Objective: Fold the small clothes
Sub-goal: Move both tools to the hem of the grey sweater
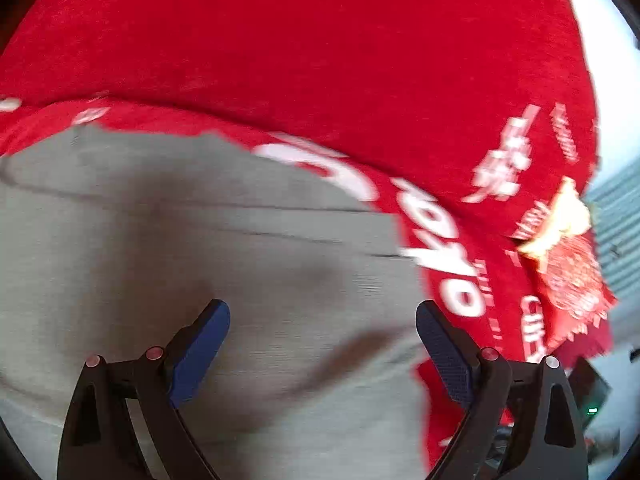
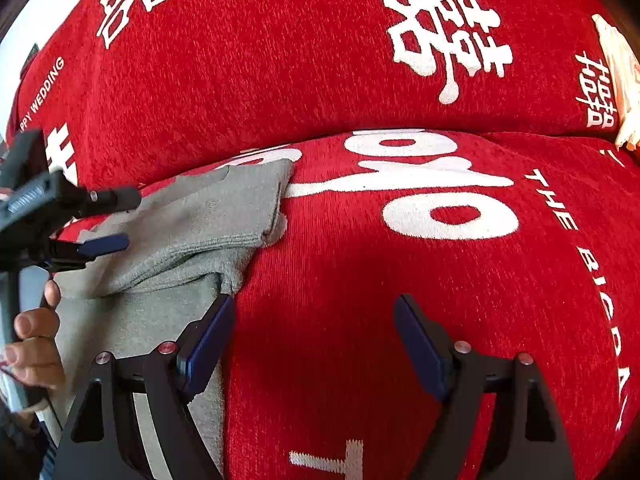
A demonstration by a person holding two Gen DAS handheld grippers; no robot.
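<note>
Soft, limp grey garment on red cover – best pinched at folded edge – both tools spread, empty

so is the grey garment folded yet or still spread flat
Partly folded: in the right wrist view the grey garment shows stacked layers with doubled edges on the red cover. Its full extent is not visible.

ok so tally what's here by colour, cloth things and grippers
grey knit garment: 1
red printed cover with white lettering: 1
black grippers with blue pads: 2, left gripper, right gripper
cream tasselled piece at the edge: 1
total: 5
</note>
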